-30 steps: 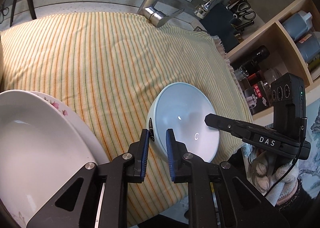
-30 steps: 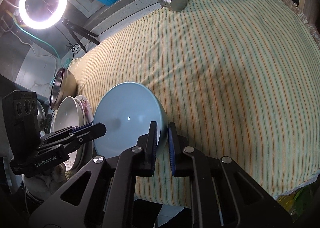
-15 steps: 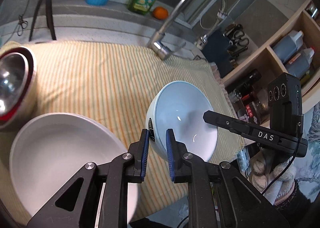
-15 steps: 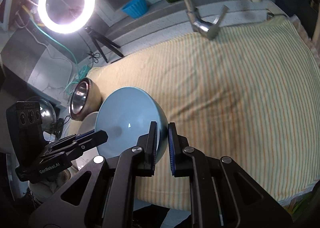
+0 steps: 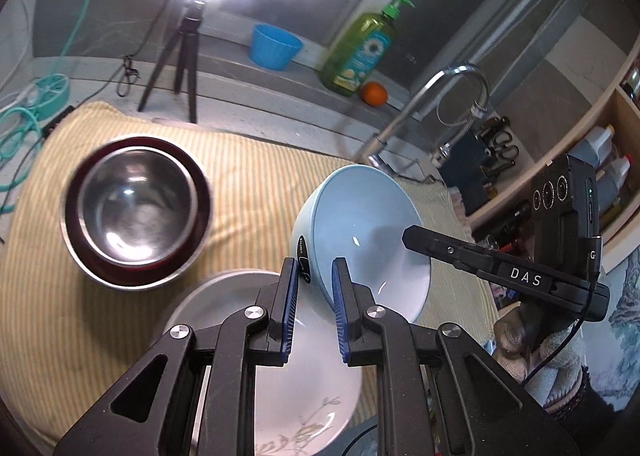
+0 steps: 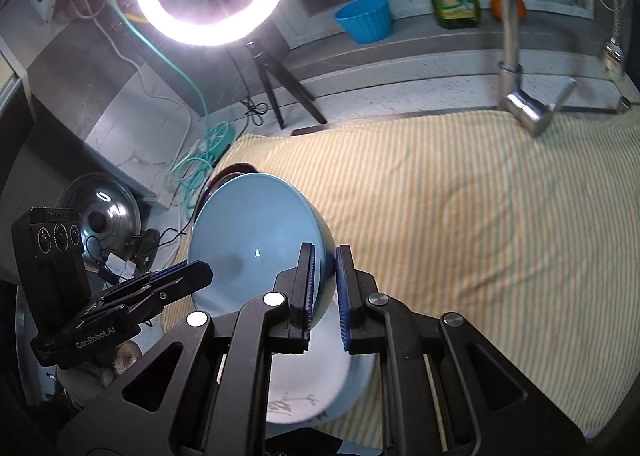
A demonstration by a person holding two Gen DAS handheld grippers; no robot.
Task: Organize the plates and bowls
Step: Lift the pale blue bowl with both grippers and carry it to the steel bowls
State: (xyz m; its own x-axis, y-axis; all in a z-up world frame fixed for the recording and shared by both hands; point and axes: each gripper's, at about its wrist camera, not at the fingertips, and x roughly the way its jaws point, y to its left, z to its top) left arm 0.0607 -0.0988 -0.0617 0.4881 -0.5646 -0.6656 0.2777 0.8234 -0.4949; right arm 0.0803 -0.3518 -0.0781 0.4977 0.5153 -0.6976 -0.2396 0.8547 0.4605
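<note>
Both grippers hold one light blue bowl [image 5: 368,232] by opposite rims, lifted and tilted above the striped cloth. My left gripper [image 5: 314,276] is shut on its left rim. My right gripper [image 6: 324,268] is shut on its right rim; the bowl also shows in the right wrist view [image 6: 256,232]. Below the bowl sits a white bowl with a plant print [image 5: 316,408], also seen in the right wrist view [image 6: 320,388]. A steel bowl nested in a dark red one [image 5: 136,207] stands on the cloth to the left.
The yellow striped cloth [image 6: 480,215] covers the counter. A faucet [image 5: 420,107] rises at the back right. A ring light on a tripod [image 5: 180,55], a blue cup [image 5: 276,45], a green soap bottle [image 5: 360,51] and an orange [image 5: 375,93] stand behind. Shelves with bottles [image 5: 600,159] are at the right.
Both grippers have lifted the blue bowl off the cloth and carried it left, over the white bowl. The steel bowl and ring light have come into view.
</note>
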